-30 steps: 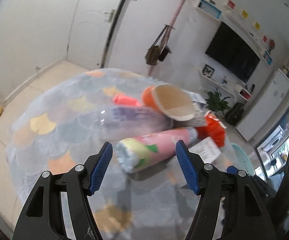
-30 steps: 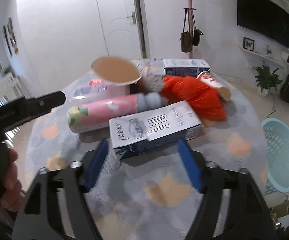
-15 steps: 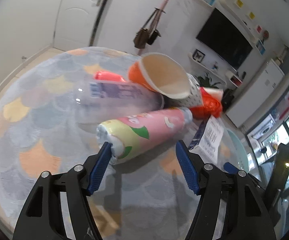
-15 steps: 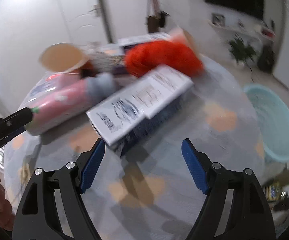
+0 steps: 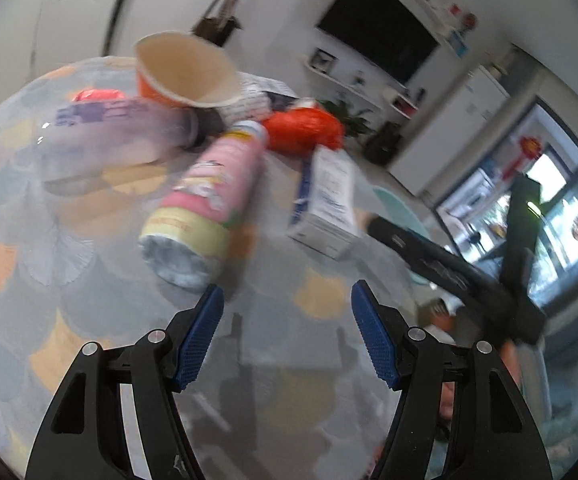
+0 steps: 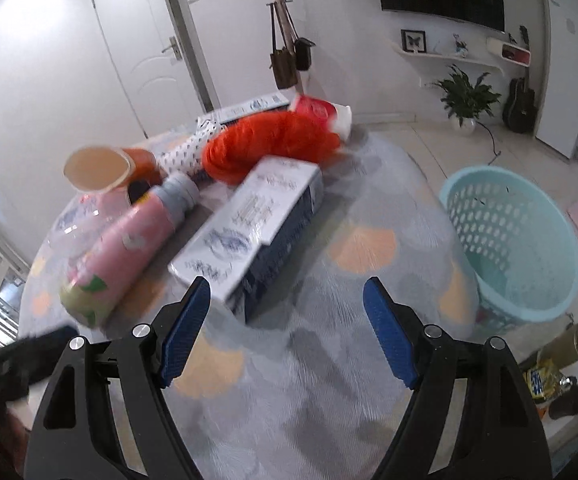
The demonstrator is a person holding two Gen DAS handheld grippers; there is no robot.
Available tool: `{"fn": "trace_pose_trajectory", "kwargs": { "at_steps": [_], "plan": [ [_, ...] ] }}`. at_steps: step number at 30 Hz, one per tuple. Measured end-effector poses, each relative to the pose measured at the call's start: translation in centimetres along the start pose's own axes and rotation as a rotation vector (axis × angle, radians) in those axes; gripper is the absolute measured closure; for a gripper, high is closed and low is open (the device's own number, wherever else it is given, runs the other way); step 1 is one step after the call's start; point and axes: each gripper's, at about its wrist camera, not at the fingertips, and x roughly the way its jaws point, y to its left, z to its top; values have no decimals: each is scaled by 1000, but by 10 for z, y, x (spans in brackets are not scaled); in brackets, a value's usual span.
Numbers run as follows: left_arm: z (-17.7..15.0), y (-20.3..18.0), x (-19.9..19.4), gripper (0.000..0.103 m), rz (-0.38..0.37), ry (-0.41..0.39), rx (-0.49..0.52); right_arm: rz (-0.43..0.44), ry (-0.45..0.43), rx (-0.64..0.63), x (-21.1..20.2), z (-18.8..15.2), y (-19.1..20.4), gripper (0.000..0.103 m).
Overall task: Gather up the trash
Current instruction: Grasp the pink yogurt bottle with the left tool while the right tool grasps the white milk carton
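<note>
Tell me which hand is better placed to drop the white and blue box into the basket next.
Probably the right. The right hand-held gripper is open with the box just ahead of its fingers, and the basket stands on that side. The left hand-held gripper faces the pink bottle instead.
</note>
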Motion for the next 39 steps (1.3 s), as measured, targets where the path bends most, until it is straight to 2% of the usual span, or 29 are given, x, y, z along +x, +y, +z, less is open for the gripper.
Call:
{"fn": "trace_pose_trajectory", "kwargs": {
  "at_steps": [2,4,6,9,12,15,18,21,27,31,32,35,37,39],
  "plan": [
    [5,-5,-11,39,-11,-22,22,14,6,14,5,6,1,28],
    [14,-7,-18,37,17,-59,36,35,24,33,15,17,-2,28],
    [29,-8,-16,37,103,-81,55,50,46,48,24,24,2,28],
    [49,-8,5,37,254,-72,115,73,99,86,41,33,8,28],
    [61,-4,34,37,311,-5,165,49,141,114,55,37,11,26],
    [73,2,53,37,292,39,161,58,171,154,66,40,9,21],
    [79,5,69,40,319,78,162,69,193,177,72,45,9,21],
    [81,10,77,52,333,102,146,77,198,174,75,50,16,21],
    [67,9,66,53,338,83,128,25,216,129,83,55,34,21],
    [45,12,45,53,315,41,54,-16,216,95,88,55,37,21],
    [39,13,40,53,310,29,37,-22,217,81,88,54,38,23],
    [29,13,30,53,315,15,15,-30,213,2,85,48,43,37],
    [22,12,24,53,315,15,17,15,207,-68,76,44,48,50],
    [18,9,22,53,299,33,18,90,224,-147,66,37,50,53]
  ]
}}
